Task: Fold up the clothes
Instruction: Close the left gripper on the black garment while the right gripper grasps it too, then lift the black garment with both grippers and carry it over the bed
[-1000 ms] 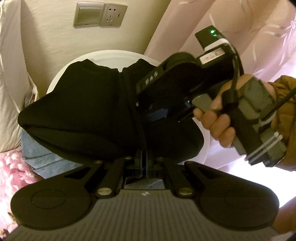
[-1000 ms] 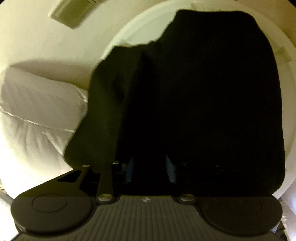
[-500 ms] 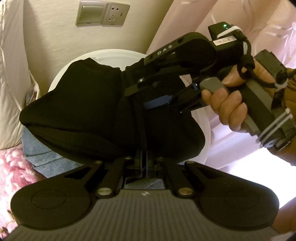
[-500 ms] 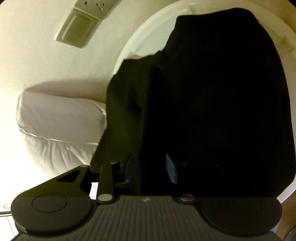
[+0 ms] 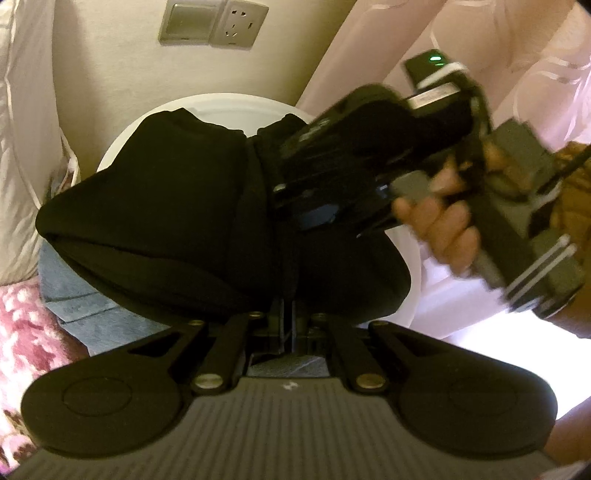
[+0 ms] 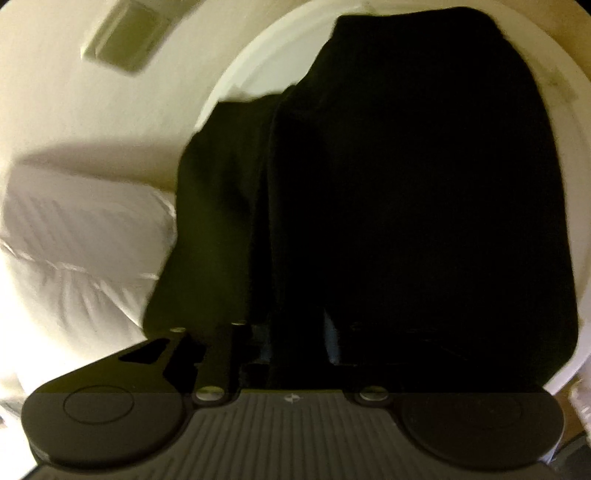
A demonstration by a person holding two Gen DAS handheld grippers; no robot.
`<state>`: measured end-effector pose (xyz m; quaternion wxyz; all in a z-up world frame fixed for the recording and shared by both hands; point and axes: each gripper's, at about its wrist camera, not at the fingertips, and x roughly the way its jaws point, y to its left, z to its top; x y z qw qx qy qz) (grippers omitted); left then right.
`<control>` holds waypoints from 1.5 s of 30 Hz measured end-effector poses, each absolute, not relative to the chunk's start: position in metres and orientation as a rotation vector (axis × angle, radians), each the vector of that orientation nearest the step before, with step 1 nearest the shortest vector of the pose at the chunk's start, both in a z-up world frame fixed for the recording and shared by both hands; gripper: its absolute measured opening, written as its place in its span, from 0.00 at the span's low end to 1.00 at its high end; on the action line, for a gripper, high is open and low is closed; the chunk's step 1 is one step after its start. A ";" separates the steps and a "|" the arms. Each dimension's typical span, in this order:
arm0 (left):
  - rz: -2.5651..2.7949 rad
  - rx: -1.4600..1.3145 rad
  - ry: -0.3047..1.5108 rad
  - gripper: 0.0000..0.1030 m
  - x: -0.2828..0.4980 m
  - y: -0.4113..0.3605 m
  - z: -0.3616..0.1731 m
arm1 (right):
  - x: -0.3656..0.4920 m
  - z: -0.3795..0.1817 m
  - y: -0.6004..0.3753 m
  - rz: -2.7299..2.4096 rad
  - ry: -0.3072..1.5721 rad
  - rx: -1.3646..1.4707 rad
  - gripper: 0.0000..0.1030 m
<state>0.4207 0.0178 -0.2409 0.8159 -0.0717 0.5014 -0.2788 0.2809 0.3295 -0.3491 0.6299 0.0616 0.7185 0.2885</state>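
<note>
A black garment point(image 5: 177, 206) is spread in folded layers over a round white table point(image 5: 229, 105), covering most of its top, with its left and near edges draped past the rim. In the right wrist view the same garment point(image 6: 424, 192) fills the middle of the frame, and the table's white rim point(image 6: 258, 66) is seen curving around its far side. A white pillow or bedding point(image 6: 74, 236) is seen left of the table, and a pale curtain point(image 5: 498, 48) hangs at the right of the left wrist view. Blue-grey cloth point(image 5: 74, 299) lies under the overhanging left edge of the garment, beside a pink-and-white patterned fabric point(image 5: 26, 332).

The right tool point(image 5: 321, 218) is held over the right half of the garment by a hand point(image 5: 447, 236) wrapped around its grey handle. It is blurred, so it is probably in motion. In its own camera the right tool point(image 6: 295, 339) is seen with its blue-tipped fingers apart and a dark fold of garment between them, though the view is too dark to tell whether that fold is gripped. The left tool point(image 5: 286, 325) is seen with its fingers drawn nearly together on a thin fold at the garment's near edge.

A light switch point(image 5: 190, 23) and a wall socket point(image 5: 240, 25) are mounted side by side on the wall above the table.
</note>
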 end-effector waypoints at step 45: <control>-0.145 -0.757 0.359 0.06 0.260 0.142 -0.004 | 0.190 -0.052 0.254 1.414 0.732 0.542 0.04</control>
